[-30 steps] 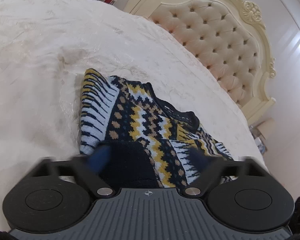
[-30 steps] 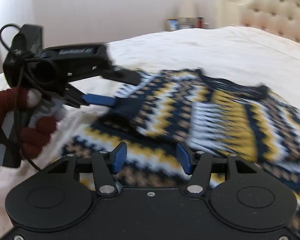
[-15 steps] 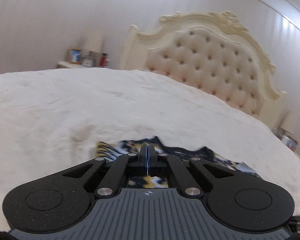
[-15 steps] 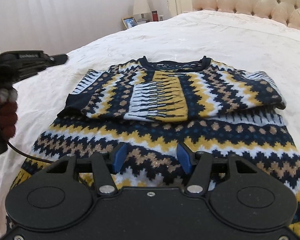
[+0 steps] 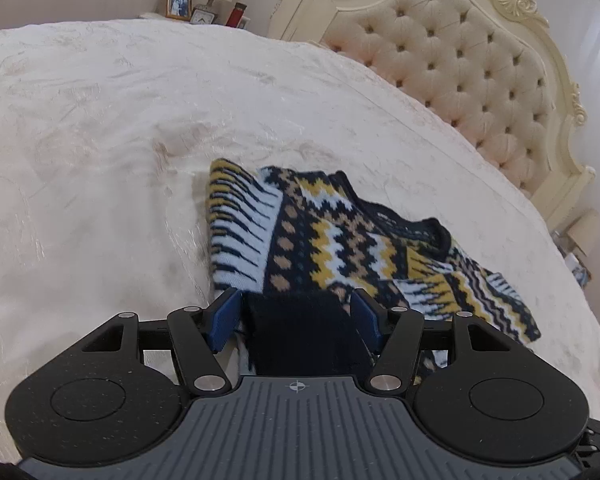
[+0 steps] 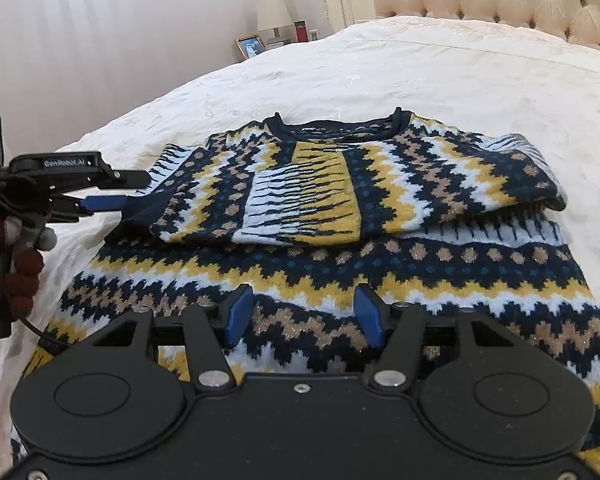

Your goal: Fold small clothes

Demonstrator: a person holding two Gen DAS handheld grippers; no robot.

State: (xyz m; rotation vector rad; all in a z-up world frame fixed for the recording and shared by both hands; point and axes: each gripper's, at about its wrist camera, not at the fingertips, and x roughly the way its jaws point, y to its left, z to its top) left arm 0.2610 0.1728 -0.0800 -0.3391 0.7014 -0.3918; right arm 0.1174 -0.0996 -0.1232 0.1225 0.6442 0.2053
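Left gripper [image 5: 296, 316] opening around dark ribbed cuff [image 5: 300, 332], right gripper [image 6: 298, 316] released, chunky zigzag-knit sweater [image 6: 340, 200], crinkled bedspread [image 6: 420, 68]

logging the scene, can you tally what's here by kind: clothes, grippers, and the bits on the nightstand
sweater: 1
grippers: 2, left gripper and right gripper
picture frame: 1
lamp: 1
red bottle: 1
small clock: 1
total: 7

left hand-held gripper [image 5: 296, 316]: jaws opening, tilted down | right hand-held gripper [image 6: 302, 314]: jaws apart, tilted down
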